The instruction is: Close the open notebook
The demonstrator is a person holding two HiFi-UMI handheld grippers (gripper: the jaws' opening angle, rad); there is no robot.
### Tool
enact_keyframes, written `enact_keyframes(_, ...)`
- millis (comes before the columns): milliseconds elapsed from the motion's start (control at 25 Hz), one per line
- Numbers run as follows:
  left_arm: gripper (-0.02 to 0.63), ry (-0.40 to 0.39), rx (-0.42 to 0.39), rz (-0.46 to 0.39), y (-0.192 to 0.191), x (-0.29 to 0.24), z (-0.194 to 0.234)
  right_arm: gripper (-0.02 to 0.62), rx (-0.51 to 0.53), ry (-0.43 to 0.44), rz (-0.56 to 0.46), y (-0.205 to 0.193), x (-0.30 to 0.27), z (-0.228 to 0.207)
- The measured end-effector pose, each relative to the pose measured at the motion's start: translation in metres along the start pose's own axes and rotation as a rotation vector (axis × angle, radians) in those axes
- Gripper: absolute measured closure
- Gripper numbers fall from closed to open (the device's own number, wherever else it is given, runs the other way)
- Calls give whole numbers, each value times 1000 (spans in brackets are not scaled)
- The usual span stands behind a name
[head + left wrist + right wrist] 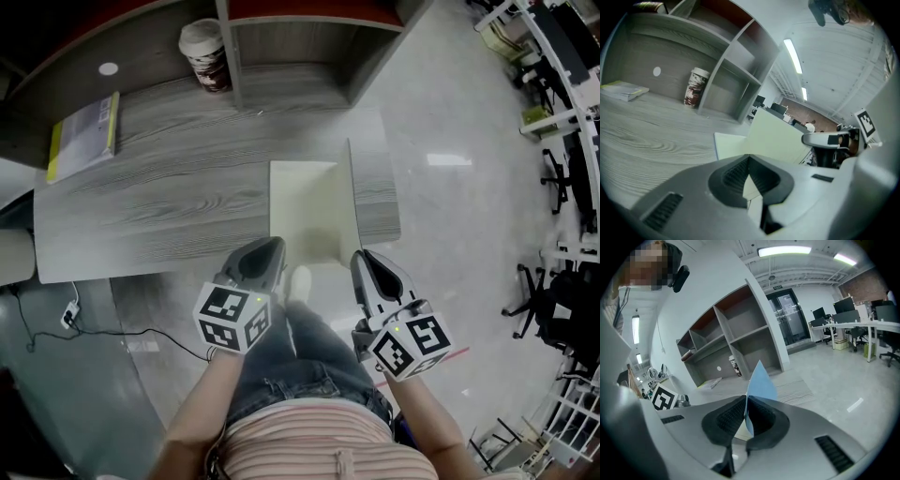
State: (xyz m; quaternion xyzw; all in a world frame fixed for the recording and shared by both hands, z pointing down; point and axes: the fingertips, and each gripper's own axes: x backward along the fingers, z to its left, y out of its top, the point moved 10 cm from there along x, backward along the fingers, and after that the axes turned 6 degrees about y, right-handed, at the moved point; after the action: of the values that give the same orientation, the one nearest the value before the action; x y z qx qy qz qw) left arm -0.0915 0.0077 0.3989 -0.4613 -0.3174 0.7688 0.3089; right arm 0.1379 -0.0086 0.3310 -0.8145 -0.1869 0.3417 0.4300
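The open notebook [302,211] lies at the front edge of the grey desk [169,206], its pale pages facing up. Its right half [353,202] stands nearly upright and shows a blue cover [759,380] in the right gripper view. My right gripper [367,258] is shut on the near edge of that cover, which sticks up between the pads [746,420]. My left gripper [267,246] is at the notebook's near left edge. Its jaws are closed with a pale page edge pinched between them [749,173]. The raised half [780,138] rises just beyond it.
A paper cup [206,54] stands at the back of the desk by a shelf divider [230,52]. A yellow-edged book [84,136] lies at the back left. A cable [84,328] runs over the floor on the left. Office chairs [562,178] stand far right.
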Motion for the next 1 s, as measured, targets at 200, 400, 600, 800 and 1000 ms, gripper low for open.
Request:
enact_keyframes(200,594,18,12,-11,-4,6,0,571,34,28,23,-1,-8,7)
enact_keyframes(400,594,40,29,-22,-8,12,0,566,64,54,46,-3,-17,15)
enact_keyframes(600,594,63,42,-32,-10,18,3,562,79,79,75,-5,-26,21)
enact_keyframes(800,594,86,58,-36,-14,23,6,560,100,96,103,-8,-34,25)
enact_keyframes(1000,594,103,73,-39,-17,26,7,557,118,118,127,-10,-40,28)
